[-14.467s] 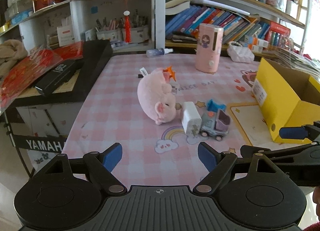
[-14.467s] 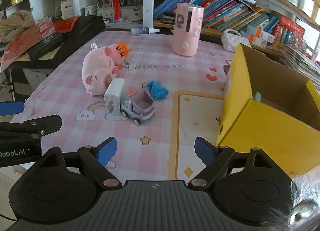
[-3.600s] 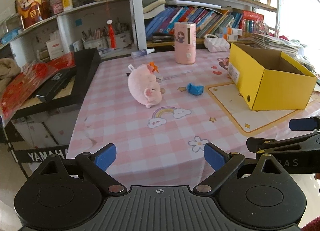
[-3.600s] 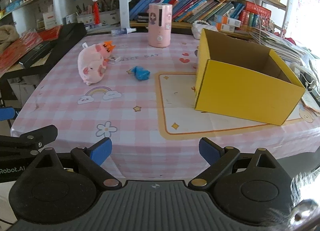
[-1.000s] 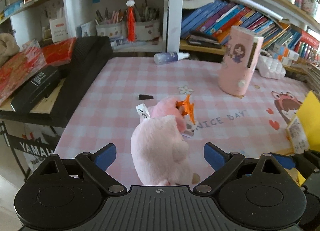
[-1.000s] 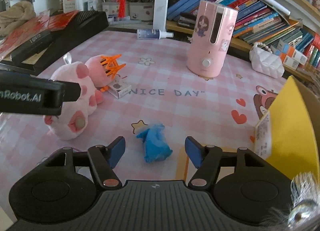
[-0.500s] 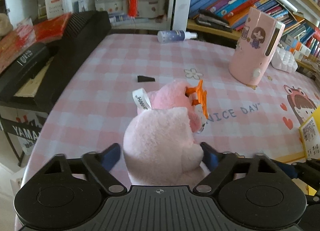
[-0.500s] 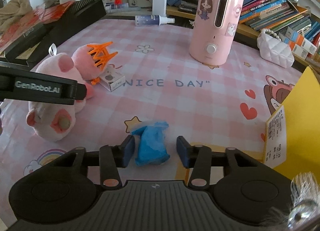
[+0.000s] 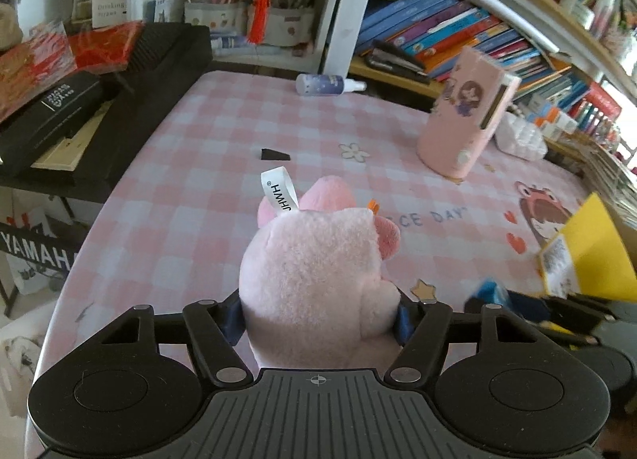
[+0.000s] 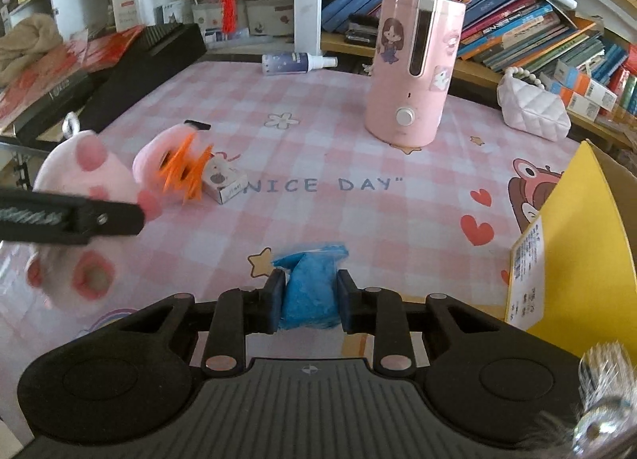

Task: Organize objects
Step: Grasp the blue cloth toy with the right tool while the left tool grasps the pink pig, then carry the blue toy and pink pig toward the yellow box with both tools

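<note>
My left gripper [image 9: 318, 319] is shut on the pink plush pig [image 9: 318, 272], which fills the space between the jaws and hides the fingertips. The pig also shows at the left of the right wrist view [image 10: 83, 188], blurred, with the left gripper's arm across it. My right gripper [image 10: 308, 297] is shut on a small crumpled blue object [image 10: 310, 284] at the table surface. The yellow cardboard box [image 10: 589, 244] stands open at the right; its corner shows in the left wrist view [image 9: 593, 244].
A pink humidifier [image 10: 414, 69] stands at the back of the pink checked tablecloth [image 10: 358, 220]. A small white box [image 10: 223, 180] lies by the pig's orange crest. A spray bottle [image 10: 294, 62] lies at the far edge. A black keyboard [image 9: 131, 100] borders the left side. Bookshelves stand behind.
Both grippers have closed: the left on the plush pig, the right on the blue object. The pig appears shifted and blurred in the right wrist view.
</note>
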A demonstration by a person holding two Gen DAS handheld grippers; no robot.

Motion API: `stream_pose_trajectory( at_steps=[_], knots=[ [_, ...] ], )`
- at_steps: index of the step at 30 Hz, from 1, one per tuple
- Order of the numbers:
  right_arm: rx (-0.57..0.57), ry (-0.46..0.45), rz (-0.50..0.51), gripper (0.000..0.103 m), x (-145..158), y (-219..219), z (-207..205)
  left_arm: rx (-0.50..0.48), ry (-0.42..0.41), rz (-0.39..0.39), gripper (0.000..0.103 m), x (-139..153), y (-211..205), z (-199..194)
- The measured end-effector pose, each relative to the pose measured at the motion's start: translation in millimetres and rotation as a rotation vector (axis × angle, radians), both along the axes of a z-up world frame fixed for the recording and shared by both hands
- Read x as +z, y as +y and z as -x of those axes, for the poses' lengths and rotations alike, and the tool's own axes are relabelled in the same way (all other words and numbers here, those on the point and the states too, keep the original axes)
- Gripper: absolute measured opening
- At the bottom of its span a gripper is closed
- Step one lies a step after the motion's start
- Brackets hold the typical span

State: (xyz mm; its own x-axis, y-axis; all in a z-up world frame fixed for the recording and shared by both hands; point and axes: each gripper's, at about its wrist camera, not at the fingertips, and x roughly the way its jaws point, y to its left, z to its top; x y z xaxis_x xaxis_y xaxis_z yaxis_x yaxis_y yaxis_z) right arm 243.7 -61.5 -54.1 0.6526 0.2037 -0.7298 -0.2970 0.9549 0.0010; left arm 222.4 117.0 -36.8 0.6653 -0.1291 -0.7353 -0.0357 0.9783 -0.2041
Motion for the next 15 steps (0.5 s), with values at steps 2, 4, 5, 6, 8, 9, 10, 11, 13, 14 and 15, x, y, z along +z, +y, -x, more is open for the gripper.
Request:
stream_pose_trajectory(
  at_steps=[2,4,5,6,8,9,10,11,13,14,15],
  knots=[
    [0.0,-0.005,-0.008,0.025,5,0,4,-0.007,-0.014,0.0,0.067,4,1,9],
    [0.003,-0.018,-0.014,0.025,10,0,10,-0.018,-0.031,0.004,0.067,8,1,18],
    [0.004,-0.024,-0.016,0.025,12,0,13,-0.021,-0.036,0.005,0.067,9,1,22],
    [0.006,-0.029,-0.019,0.025,14,0,16,-0.021,-0.037,0.007,0.067,9,1,25],
    [0.006,-0.035,-0.023,0.025,18,0,24,-0.019,-0.038,0.01,0.067,10,3,32],
    [0.007,-0.037,-0.024,0.025,20,0,28,-0.018,-0.042,0.011,0.067,11,4,36],
    [0.008,-0.04,-0.025,0.025,21,0,32,-0.018,-0.048,0.013,0.067,13,5,39],
    [0.006,-0.042,-0.025,0.025,22,-1,37,-0.02,-0.053,0.014,0.067,14,5,43],
    [-0.002,-0.043,-0.026,0.025,24,-2,44,-0.02,-0.055,0.016,0.067,14,6,49],
    [-0.008,-0.04,-0.025,0.025,24,-1,47,-0.018,-0.053,0.016,0.067,14,7,52],
    [-0.011,-0.037,-0.025,0.025,23,-1,50,-0.019,-0.051,0.016,0.067,13,7,55]
  ],
)
